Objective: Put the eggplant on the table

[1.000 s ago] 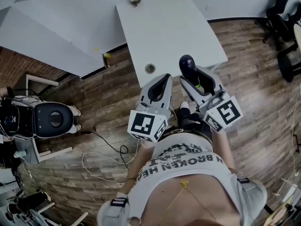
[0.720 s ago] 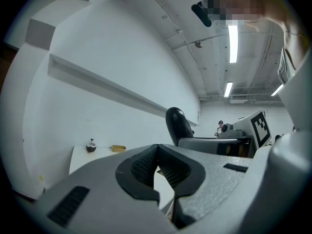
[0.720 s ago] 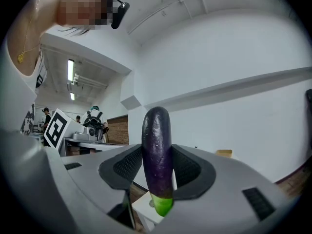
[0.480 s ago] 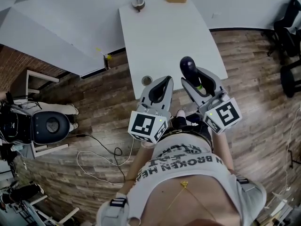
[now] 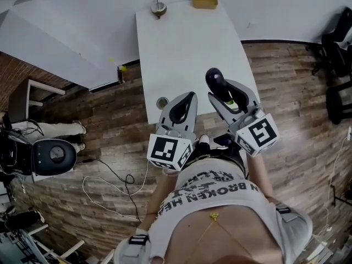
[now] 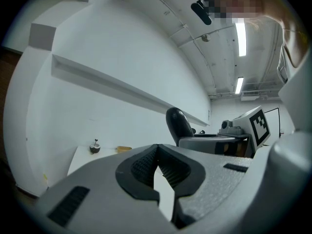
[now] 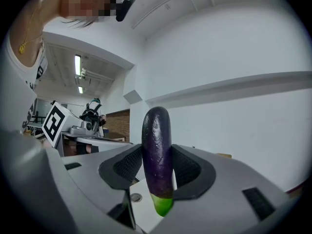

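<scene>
Between the jaws of the right gripper (image 7: pixel 157 156): a glossy dark purple eggplant (image 7: pixel 156 130), clamped upright.
Its green stem end pokes below them, over the white counter (image 5: pixel 187 43); the left gripper (image 6: pixel 156 154) has its jaws pressed together, empty.

Wood-plank floor (image 5: pixel 110 131) meets white walls (image 5: pixel 66 26), black office chairs (image 5: pixel 336 37) at right, strip lights (image 6: pixel 240 33) overhead

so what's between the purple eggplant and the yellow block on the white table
Nothing: the head view shows only bare white tabletop from the dark purple eggplant to the yellow block.
</scene>
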### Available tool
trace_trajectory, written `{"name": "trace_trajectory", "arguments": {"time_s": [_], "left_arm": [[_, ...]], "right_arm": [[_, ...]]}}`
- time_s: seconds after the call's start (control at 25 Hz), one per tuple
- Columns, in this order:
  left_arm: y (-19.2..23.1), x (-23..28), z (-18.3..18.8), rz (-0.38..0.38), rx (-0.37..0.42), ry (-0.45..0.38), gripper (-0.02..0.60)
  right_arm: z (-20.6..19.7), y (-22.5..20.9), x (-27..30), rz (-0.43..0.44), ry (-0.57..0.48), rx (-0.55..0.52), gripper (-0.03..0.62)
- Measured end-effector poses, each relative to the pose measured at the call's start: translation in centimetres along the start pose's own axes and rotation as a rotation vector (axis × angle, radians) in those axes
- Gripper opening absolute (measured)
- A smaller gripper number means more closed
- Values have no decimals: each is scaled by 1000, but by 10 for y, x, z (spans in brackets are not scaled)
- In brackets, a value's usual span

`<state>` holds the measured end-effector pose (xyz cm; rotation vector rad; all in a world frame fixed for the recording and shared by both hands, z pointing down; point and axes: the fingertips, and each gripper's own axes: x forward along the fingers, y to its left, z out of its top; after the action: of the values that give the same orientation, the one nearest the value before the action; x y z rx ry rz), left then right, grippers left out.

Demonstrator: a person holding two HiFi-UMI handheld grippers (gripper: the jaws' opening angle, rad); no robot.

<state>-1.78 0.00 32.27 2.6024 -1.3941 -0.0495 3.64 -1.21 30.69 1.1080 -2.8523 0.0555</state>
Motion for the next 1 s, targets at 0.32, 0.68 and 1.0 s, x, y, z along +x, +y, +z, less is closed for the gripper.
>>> {"name": "trace_trajectory", "arguments": {"time_s": [0.32,0.68,1.0], "left_arm": [[8,3,-3,33,-7,7,-2],[33,29,5,-37,-2,10,-2],[63,51,18,-111,-3,2,-2]], "right_arm": [[-8,-1,7,29,9,17,190],[-4,-15,31,-43,16,21,190],[1,-29,65,-106,26,13,190]]}}
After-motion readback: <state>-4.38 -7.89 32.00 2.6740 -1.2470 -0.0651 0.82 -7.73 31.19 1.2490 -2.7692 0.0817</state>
